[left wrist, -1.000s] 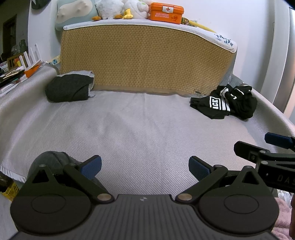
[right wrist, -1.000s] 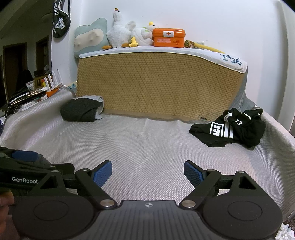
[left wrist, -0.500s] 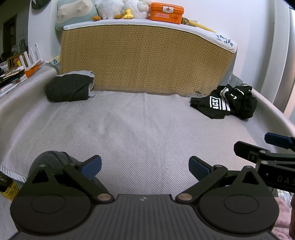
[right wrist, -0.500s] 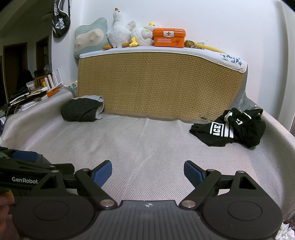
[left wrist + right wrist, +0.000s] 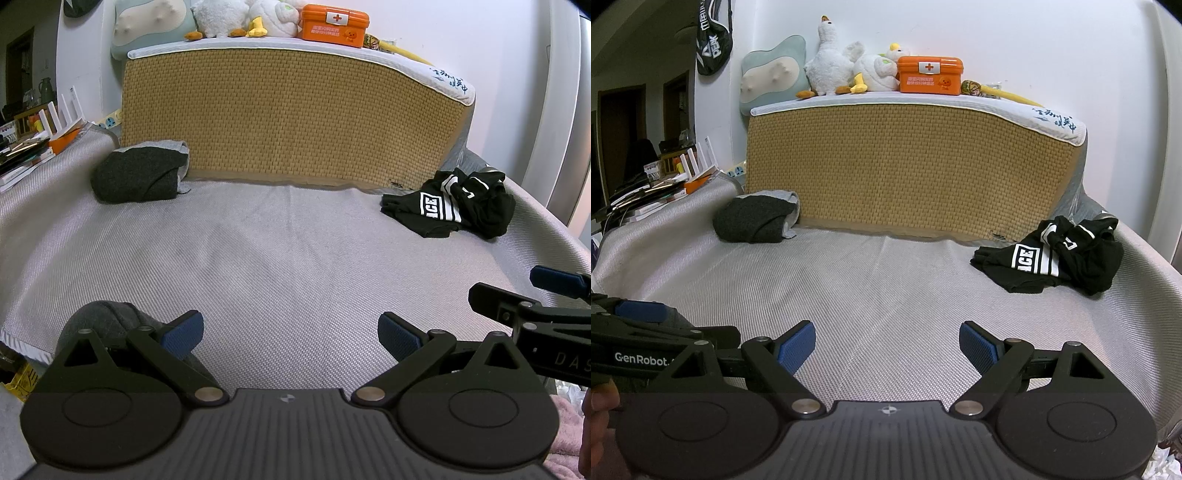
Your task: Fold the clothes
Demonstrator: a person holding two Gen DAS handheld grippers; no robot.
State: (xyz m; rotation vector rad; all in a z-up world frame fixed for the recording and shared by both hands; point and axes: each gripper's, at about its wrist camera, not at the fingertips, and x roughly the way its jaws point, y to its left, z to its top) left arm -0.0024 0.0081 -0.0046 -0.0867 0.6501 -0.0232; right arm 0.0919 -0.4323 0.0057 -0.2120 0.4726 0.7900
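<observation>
Both grippers hover low over the near edge of a grey woven bed cover (image 5: 288,258), side by side, pointing toward the far end.

Left gripper (image 5: 290,330): jaws spread wide, nothing between the 2 blue pads, only bare cover beneath. A grey rounded shape, possibly cloth, sits just behind its left finger (image 5: 181,334); cannot tell what it is.

Right gripper (image 5: 887,345): jaws likewise released and wide apart, nothing grasped. Its tip also shows at the right edge of the left wrist view.

Clothes: a crumpled black garment with white stripes and lettering (image 5: 1052,254) lies at the far right of the cover, near the corner of the woven tan panel (image 5: 908,170). It is unfolded and well apart from both grippers. A dark grey bundle with a lighter grey edge (image 5: 757,218) lies at the far left, against the panel's foot.

On the ledge above the panel: an orange first-aid box (image 5: 930,75), white stuffed birds (image 5: 831,70), and a pale green cushion (image 5: 772,74). Books and papers are stacked at far left (image 5: 646,199).
</observation>
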